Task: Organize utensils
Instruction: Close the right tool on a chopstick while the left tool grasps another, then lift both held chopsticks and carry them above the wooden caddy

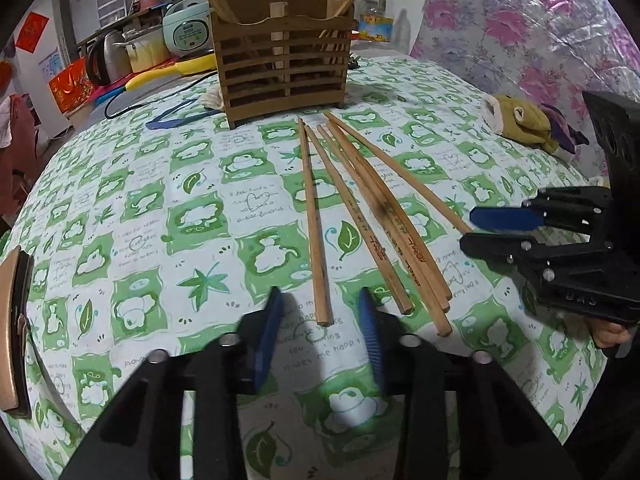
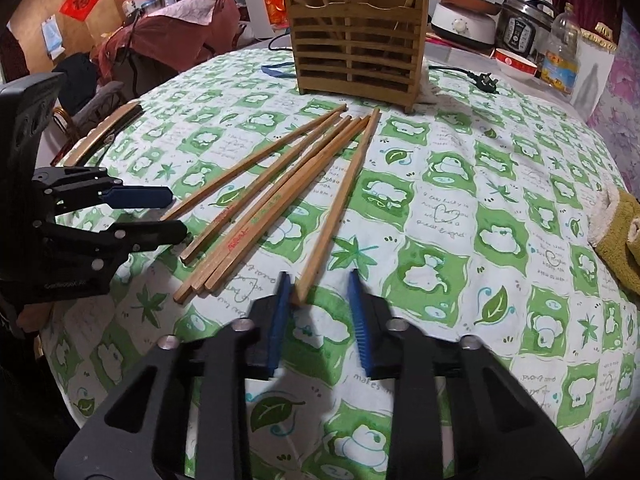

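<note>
Six chopsticks (image 1: 360,216) lie loose on the table (image 1: 160,208), fanned with their far tips bunched just in front of the slatted wooden holder (image 1: 284,64), which already has a few sticks standing in its two compartments; the fan probably leaves each near end free to be picked up on its own and dropped in. The left gripper (image 1: 322,320) hangs over the near end of the leftmost stick, jaws partly open, with the stick's end between the blue pads but apparently not pinched. The right gripper (image 2: 318,292) sits at the near end of the rightmost stick, also narrowly open; the stick's end rests against its left pad, the right pad well clear, so neither has a firm hold yet.
</note>
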`<move>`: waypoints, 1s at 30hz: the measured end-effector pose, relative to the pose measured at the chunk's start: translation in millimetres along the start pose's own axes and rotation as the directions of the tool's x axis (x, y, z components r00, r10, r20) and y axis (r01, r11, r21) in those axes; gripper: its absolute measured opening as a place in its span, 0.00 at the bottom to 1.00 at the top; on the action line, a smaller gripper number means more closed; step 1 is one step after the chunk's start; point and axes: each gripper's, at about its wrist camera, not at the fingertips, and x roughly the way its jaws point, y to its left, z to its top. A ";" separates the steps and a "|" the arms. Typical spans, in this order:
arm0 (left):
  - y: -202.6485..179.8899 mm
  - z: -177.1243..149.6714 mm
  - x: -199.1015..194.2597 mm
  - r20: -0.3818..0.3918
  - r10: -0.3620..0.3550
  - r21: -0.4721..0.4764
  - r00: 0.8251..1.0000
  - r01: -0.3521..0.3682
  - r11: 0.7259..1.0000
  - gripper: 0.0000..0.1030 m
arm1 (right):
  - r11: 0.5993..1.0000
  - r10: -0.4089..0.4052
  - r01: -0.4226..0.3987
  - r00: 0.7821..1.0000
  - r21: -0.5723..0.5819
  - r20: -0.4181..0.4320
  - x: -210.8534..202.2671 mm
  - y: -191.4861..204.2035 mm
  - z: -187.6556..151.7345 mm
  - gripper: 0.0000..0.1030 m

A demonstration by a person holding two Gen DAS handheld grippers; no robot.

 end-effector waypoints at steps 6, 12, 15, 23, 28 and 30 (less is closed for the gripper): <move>6.1 -0.3 -1.5 0.005 -0.021 -0.041 1.000 0.022 0.999 0.06 | 0.997 0.020 -0.021 1.000 0.076 0.013 -2.3 -13.3 -1.0 0.09; 2.3 -0.7 -8.9 0.042 -0.005 -0.047 0.999 0.007 0.999 0.06 | 0.994 0.013 -0.019 0.999 0.108 0.051 -9.4 -19.9 -1.3 0.08; 0.8 0.6 -12.2 0.051 0.007 -0.049 0.999 -0.005 0.999 0.05 | 0.992 0.006 -0.015 0.997 0.124 0.077 -13.9 -22.5 -1.5 0.08; 0.9 19.6 -49.4 0.142 0.031 -0.062 0.989 -0.022 0.998 0.05 | 0.986 -0.095 0.066 0.978 0.156 0.186 -42.2 -23.0 -1.9 0.07; -7.7 37.6 -79.8 0.218 0.048 -0.043 0.975 -0.039 0.998 0.05 | 0.984 -0.124 0.080 0.948 0.157 0.294 -84.4 -21.2 9.6 0.07; -11.8 45.5 -91.1 0.245 0.050 -0.035 0.968 -0.043 0.998 0.05 | 0.985 -0.131 0.083 0.932 0.151 0.337 -102.7 -19.8 16.9 0.07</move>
